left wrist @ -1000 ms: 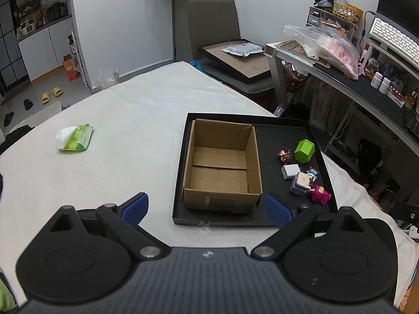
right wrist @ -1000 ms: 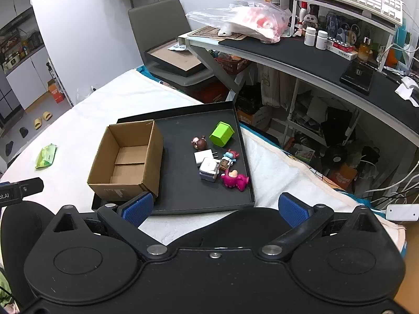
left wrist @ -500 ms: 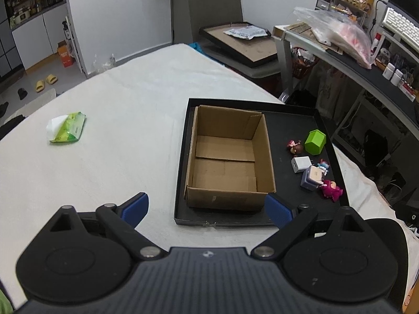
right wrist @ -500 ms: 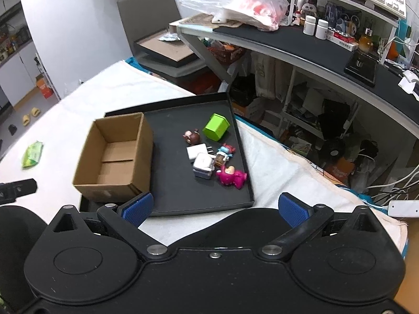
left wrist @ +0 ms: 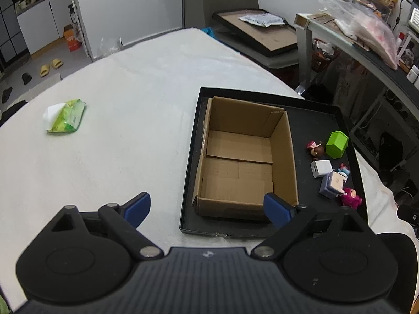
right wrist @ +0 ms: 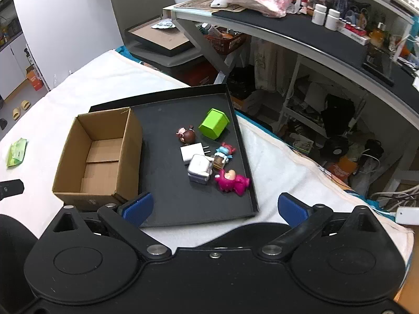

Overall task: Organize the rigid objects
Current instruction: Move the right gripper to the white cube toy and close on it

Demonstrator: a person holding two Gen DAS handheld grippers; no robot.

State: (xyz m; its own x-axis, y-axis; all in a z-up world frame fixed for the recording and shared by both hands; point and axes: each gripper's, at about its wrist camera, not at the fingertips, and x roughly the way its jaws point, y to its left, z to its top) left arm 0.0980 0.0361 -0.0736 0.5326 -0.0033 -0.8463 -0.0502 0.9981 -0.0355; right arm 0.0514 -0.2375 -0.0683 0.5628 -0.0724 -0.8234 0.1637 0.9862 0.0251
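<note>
While toys (right wrist: 209, 157) sit beside box (right wrist: 99, 157), L gripper (left wrist: 207, 206) & R gripper (right wrist: 213, 206) fingers wide, empty.

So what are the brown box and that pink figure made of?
The box looks like plain matte cardboard: brown, with folded flaps and raw cut edges. The pink figure seems to be moulded plastic or vinyl, going by its smooth, slightly glossy surface, though I can't tell which.
</note>
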